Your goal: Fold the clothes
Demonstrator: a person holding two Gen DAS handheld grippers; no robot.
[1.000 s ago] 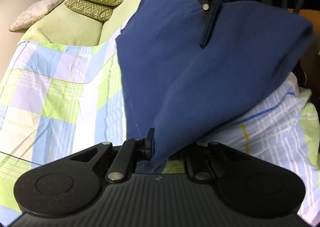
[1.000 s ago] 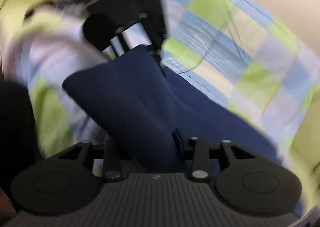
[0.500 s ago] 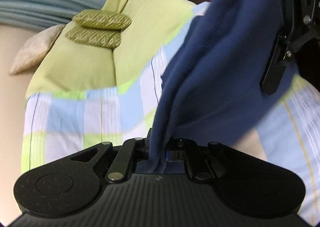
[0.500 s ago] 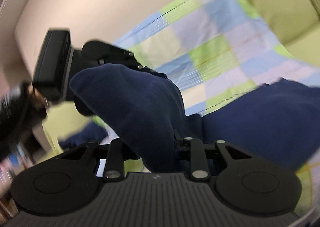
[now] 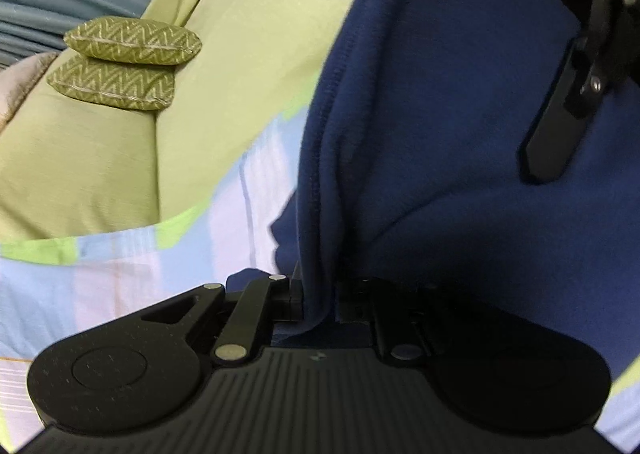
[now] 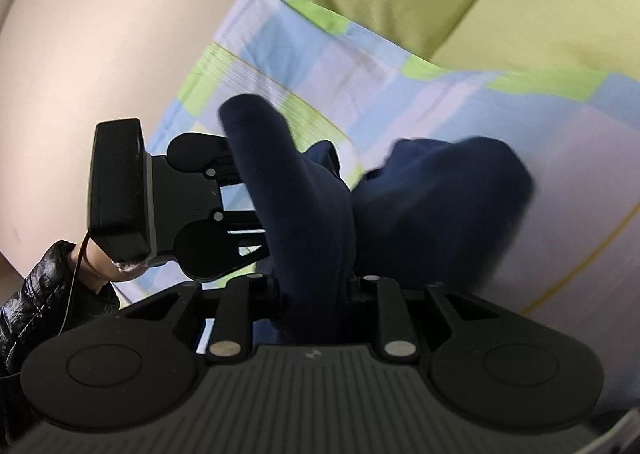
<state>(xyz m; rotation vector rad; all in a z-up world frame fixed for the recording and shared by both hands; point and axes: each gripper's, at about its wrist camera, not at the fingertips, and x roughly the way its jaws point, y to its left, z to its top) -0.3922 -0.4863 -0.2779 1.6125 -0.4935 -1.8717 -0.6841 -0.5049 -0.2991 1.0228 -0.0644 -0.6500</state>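
Above the checked sheet [image 5: 120,266], both grippers, still clamping the navy garment [image 5: 440,134], have drawn closer together

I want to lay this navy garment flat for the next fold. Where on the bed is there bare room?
Bare checked sheet lies left of the navy garment, below the green pillows; more shows beside the wall. It is crowded near the two zigzag cushions on the pillows, and where the left gripper and right gripper clamp the cloth.

Navy garment [image 5: 440,114] blocks the right; checked sheet [image 5: 120,262] open leftward.
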